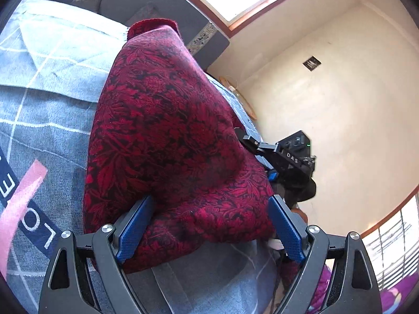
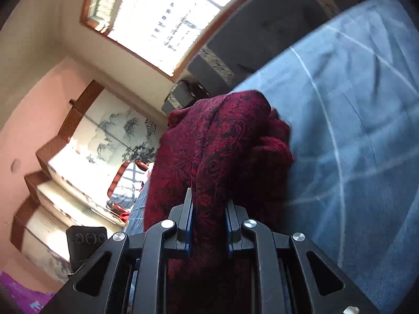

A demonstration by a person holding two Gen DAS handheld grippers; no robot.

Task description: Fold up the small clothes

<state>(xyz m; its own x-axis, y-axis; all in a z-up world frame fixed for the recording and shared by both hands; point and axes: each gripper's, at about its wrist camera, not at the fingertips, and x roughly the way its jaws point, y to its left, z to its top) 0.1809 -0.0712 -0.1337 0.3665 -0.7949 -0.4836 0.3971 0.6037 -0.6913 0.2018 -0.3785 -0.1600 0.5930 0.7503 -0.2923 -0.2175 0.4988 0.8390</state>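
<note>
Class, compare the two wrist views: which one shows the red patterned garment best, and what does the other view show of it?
The left wrist view: the red garment spreads broadly, its ribbed hem visible at the top, above the grey bedspread. The right wrist view shows only a bunched fold pinched in the right gripper.

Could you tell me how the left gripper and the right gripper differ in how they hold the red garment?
The left gripper has its jaws spread wide, with a broad bulge of the red garment lying between them; the right gripper has its jaws close together, pinching a narrow bunched fold. The left gripper's blue pads show fully; the right gripper's are mostly hidden by cloth. Both have black frames and blue pads, and both engage the same garment above the blue bedspread.
</note>
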